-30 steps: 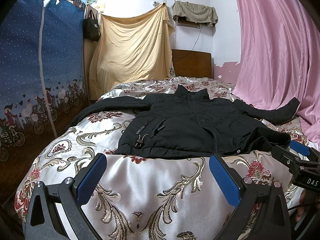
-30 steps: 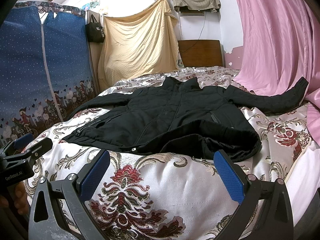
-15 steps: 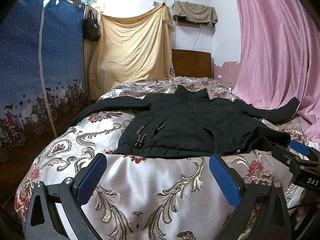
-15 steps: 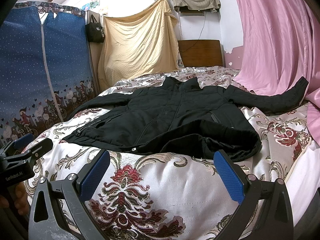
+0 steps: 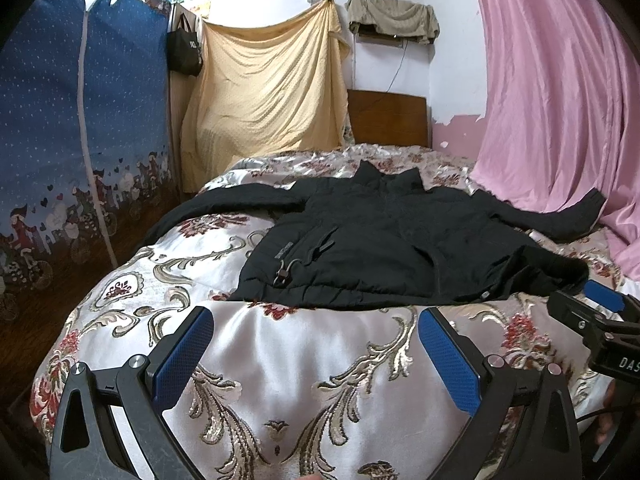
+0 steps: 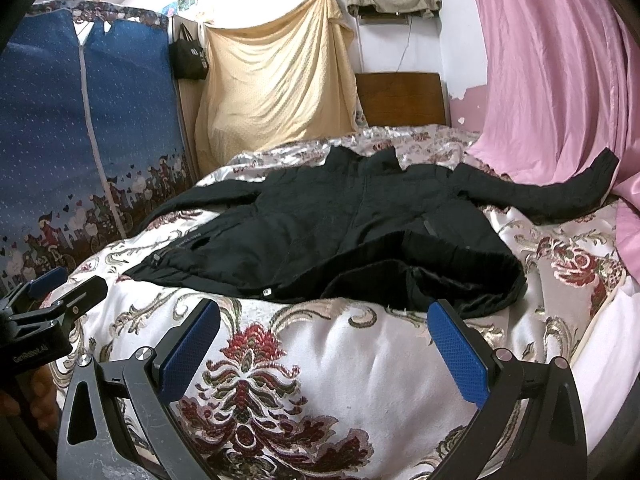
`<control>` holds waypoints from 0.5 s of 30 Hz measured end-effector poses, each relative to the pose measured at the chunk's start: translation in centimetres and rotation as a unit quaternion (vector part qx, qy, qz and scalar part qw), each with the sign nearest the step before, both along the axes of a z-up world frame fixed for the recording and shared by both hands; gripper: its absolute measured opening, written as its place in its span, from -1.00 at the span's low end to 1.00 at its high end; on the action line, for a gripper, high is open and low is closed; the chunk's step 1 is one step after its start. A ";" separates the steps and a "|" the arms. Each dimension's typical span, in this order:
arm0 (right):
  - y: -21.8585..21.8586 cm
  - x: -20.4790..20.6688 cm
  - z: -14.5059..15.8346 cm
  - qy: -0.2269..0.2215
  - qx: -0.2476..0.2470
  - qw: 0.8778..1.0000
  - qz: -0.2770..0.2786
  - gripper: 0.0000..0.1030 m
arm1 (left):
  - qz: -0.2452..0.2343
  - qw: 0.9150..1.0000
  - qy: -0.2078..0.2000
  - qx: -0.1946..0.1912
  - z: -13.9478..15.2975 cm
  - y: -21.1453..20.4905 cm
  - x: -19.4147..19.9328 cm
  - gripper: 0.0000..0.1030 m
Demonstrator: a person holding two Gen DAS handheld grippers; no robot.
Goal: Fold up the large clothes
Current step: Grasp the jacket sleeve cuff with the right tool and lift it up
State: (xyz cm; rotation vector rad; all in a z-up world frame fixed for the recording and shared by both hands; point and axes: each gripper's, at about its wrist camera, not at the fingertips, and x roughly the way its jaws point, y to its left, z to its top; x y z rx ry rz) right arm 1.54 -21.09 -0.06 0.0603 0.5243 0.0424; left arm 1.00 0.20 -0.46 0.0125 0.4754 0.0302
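Observation:
A black padded jacket [image 5: 384, 248] [image 6: 348, 224] lies front up on the bed, collar toward the headboard and both sleeves spread out sideways. Its near right hem corner is rumpled and turned up. My left gripper [image 5: 316, 344] hovers open over the bedspread just short of the jacket's hem, nothing between its blue pads. My right gripper [image 6: 324, 340] is open too, close in front of the rumpled hem corner. In the left wrist view the right gripper [image 5: 600, 320] shows at the right edge; the left gripper [image 6: 48, 304] shows at the left edge of the right wrist view.
The bed [image 5: 280, 380] has a shiny floral cover and a wooden headboard [image 5: 388, 120]. A blue fabric wardrobe [image 5: 72, 140] stands on the left. A pink curtain [image 5: 560, 100] hangs on the right, touching the bed. A yellow sheet [image 5: 264, 96] hangs at the back.

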 end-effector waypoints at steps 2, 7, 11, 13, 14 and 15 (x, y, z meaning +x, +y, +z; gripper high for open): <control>0.2 0.2 -0.1 0.013 0.001 1.000 -0.003 0.98 | 0.004 1.000 0.011 0.012 -0.5 -0.2 0.7 1.00; -0.1 2.1 -0.6 0.074 -0.022 0.997 -0.025 0.98 | -0.002 0.999 0.045 0.029 -0.3 -1.3 2.1 1.00; -1.1 3.4 0.3 0.104 -0.046 0.992 -0.045 0.98 | -0.021 0.997 0.063 0.036 0.5 -2.0 3.9 1.00; -1.7 3.8 1.1 0.103 -0.059 0.991 -0.055 0.98 | -0.031 0.996 0.071 0.037 1.1 -2.5 5.0 1.00; -2.0 4.0 1.6 0.101 -0.065 0.991 -0.058 0.98 | -0.039 0.996 0.077 0.036 1.5 -2.8 5.9 1.00; -2.2 4.2 2.0 0.099 -0.070 0.991 -0.061 0.98 | -0.046 0.995 0.081 0.035 1.8 -3.1 6.5 1.00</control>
